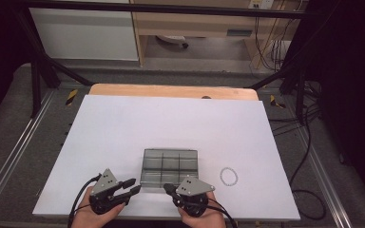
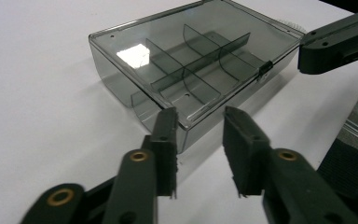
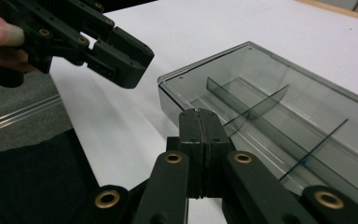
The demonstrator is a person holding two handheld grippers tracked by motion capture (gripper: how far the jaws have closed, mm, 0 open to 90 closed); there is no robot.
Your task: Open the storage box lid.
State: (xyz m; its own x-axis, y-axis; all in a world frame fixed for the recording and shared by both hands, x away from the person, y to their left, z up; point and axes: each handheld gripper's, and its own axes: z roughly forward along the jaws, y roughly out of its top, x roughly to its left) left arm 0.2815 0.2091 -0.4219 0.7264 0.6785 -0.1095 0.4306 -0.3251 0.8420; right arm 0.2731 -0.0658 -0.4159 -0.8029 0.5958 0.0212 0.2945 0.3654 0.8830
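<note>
Item: smoke-grey compartment box (image 1: 170,167), lid closed, lying on the white desk (image 1: 138,123) between two hand-held tongs.

High view: the box is sitting near the desk's front edge, left tongs (image 1: 132,185) just off its left corner, right tongs (image 1: 167,188) at its front edge; a small beaded ring (image 1: 228,176), possibly a bracelet, is lying to the right. Left gripper view: left tongs (image 2: 200,140) are standing spread at the box (image 2: 193,65) corner. Right gripper view: right tongs (image 3: 198,133) are pressed together, empty, against the box (image 3: 279,112) wall.
</note>
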